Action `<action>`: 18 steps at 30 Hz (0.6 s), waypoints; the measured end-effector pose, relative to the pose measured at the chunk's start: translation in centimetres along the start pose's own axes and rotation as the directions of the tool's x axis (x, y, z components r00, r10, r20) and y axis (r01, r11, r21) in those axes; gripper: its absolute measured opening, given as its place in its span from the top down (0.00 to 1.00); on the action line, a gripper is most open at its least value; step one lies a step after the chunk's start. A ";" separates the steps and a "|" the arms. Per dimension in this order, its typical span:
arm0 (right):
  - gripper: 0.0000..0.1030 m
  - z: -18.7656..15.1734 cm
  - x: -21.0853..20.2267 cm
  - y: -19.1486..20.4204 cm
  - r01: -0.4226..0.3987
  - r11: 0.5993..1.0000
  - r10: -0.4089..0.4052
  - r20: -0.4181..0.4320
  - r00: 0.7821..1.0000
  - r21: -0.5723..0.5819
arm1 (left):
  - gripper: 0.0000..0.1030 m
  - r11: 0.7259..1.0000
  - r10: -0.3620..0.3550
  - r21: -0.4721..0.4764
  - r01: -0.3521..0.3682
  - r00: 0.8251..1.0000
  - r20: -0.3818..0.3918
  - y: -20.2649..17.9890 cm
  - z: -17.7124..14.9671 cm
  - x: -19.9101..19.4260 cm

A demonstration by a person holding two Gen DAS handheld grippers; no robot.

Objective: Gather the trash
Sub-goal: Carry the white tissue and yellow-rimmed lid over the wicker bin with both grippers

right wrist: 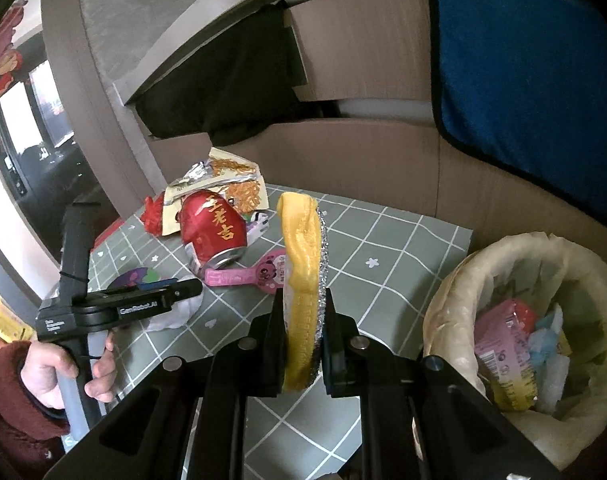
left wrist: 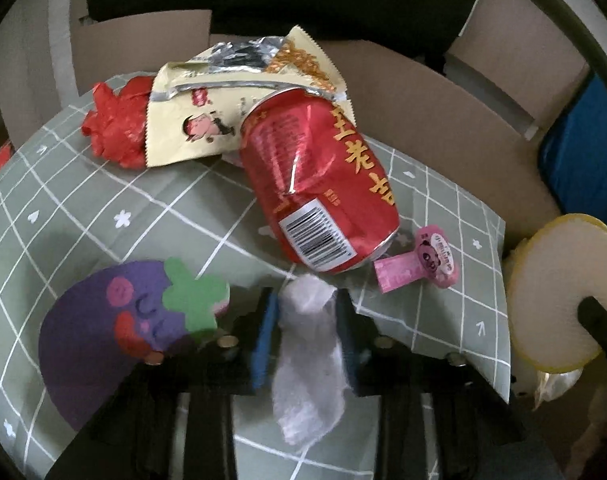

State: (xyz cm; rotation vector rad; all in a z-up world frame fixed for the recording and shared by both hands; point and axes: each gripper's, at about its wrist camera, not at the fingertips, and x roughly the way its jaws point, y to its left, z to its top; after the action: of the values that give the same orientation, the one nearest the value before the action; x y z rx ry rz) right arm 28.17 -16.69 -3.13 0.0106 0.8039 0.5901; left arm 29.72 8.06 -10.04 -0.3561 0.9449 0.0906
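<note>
The crumpled tissue (left wrist: 307,360) is soft, matt white paper, pinched between blue foam-like pads (left wrist: 263,344). The dented can (left wrist: 319,184) is glossy red metal with a paper-white barcode patch. The snack bag (left wrist: 223,92) is shiny plastic, silver foil inside. The tablecloth (left wrist: 103,208) looks smooth and matt. The yellow scrubber (right wrist: 303,280) is satiny cloth with a glittery silver backing. Behind stands dull brown cardboard (left wrist: 423,120).
</note>
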 end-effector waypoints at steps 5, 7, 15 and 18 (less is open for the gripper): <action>0.87 0.2 -1.0 1.2 0.001 0.999 0.000 0.015 1.000 -0.037 | 0.78 0.999 -0.035 0.001 0.036 0.995 0.094 -0.1 -0.4 -3.2; 0.87 0.5 -1.6 1.5 0.003 0.999 -0.002 0.029 1.000 -0.045 | 0.78 0.998 -0.069 0.005 0.069 0.987 0.147 -0.3 -0.2 -5.3; 0.87 2.1 -4.9 2.9 0.019 0.994 -0.008 0.102 0.995 -0.109 | 0.78 0.985 -0.171 0.069 0.157 0.926 0.337 -2.3 0.4 -13.4; 0.87 3.0 -6.4 3.0 0.033 0.992 -0.016 0.135 0.991 -0.123 | 0.78 0.980 -0.196 0.104 0.169 0.908 0.369 -3.8 0.6 -15.2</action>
State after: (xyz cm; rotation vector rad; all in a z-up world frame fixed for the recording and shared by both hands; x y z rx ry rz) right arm 25.29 -16.74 3.93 -0.0740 0.6354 0.6091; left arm 22.11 5.92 3.49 -0.3458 0.5269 -0.0454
